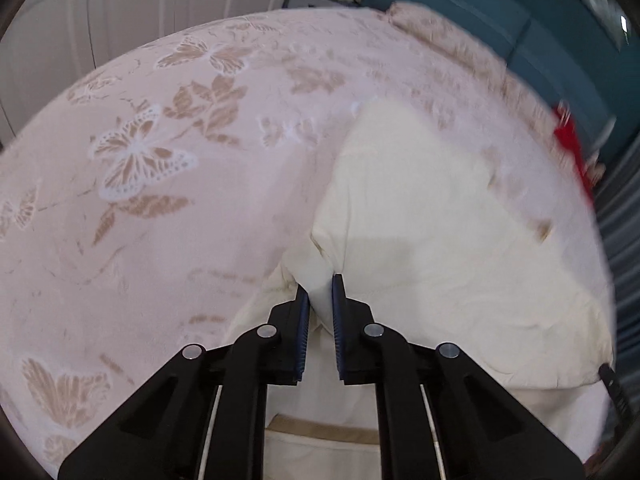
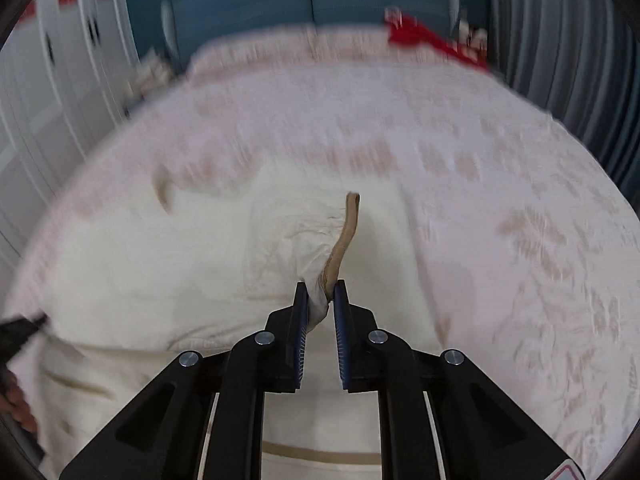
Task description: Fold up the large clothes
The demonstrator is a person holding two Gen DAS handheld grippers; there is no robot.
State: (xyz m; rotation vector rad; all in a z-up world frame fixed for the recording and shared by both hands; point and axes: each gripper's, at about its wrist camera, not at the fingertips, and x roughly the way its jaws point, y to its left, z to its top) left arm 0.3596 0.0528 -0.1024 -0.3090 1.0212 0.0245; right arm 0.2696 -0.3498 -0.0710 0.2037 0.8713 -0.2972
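Now both grippers have cloth pinched. The left gripper (image 1: 320, 292) has its fingers (image 1: 303, 312) clamped on a bunched fold of the cream garment (image 1: 420, 208), which gathers into a peak between the blue pads. The right gripper (image 2: 320, 296) has its fingers (image 2: 301, 312) pressed together on another bunch of the same garment, with the tan trim band (image 2: 348, 228) caught in the pinch and curling up toward 12 o'clock.

The garment lies spread on the bed (image 1: 140, 240), over the pink butterfly-print cover. In the left view it fills the field from 1 to 5 o'clock. In the right view it runs from 9 o'clock across to centre. A second tan band (image 2: 320, 458) shows at 6 o'clock, under the gripper. A red item (image 2: 432, 38) sits near the headboard at 1 o'clock, well apart.

Step in hand, as I judge it: the grasp for a fold is made, and the carry-over is not yet begun.

Next move calls for lifting both pinched points together, keeping the cloth taut between them, then carrying the edge across and laying it flat. Bunched grips may drag wrinkles into the fold. Blur hides the far edges.
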